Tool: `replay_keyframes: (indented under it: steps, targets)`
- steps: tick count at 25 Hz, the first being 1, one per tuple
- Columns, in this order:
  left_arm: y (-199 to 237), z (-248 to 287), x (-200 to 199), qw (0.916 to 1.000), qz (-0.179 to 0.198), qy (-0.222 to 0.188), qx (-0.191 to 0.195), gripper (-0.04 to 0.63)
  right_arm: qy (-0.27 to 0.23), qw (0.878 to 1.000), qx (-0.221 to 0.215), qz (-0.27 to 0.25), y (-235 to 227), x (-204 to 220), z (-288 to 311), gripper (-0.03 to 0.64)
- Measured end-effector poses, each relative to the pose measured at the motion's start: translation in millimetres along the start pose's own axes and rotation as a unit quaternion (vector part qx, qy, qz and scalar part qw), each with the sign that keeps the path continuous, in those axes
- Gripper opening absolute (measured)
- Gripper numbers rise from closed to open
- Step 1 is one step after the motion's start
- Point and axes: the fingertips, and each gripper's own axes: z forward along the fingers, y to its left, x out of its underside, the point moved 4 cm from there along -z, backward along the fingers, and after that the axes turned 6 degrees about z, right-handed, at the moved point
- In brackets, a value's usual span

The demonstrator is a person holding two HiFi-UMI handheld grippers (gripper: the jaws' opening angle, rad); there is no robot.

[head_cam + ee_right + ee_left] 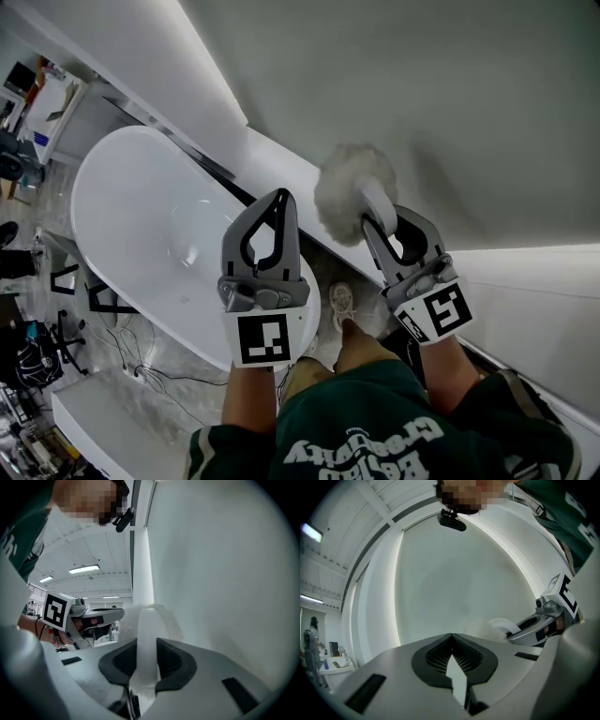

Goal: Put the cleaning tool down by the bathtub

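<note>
right gripper (146,645): grey jaws in the foreground, closed on a white handle that stands upright between the dark pads
cleaning tool (147,623): its white handle rises out of the jaws; pale fluff shows round its top end, close against the wall
wall (220,573): plain, pale, fills the right half
left gripper (107,616): at the left, beside the tool, bearing a marker cube (56,611)
sleeve (21,541): green, upper left
ceiling lights (84,568): long strips, far behind
</note>
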Motion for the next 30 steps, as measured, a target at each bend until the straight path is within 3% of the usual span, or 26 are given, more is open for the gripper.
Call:
replay_keyframes:
  steps: [11,23,30]
  targets:
    - [19.1,4.7,37.2,0.9984,-0.042,0.021,-0.033,0.008,0.061,0.998,-0.011,0.011,-7.5,54.6,51.2,0.094]
    - [1.2,1.4,78.5,0.9951,-0.074,0.048,-0.043,0.008,0.122,0.992,-0.015,0.032,-16.7,133.8,85.6,0.094]
    - [-4.8,-13.6,106.0,0.9936,-0.060,0.084,-0.046,0.008,0.163,0.986,-0.008,0.035,-24.3,182.6,103.9,0.094]
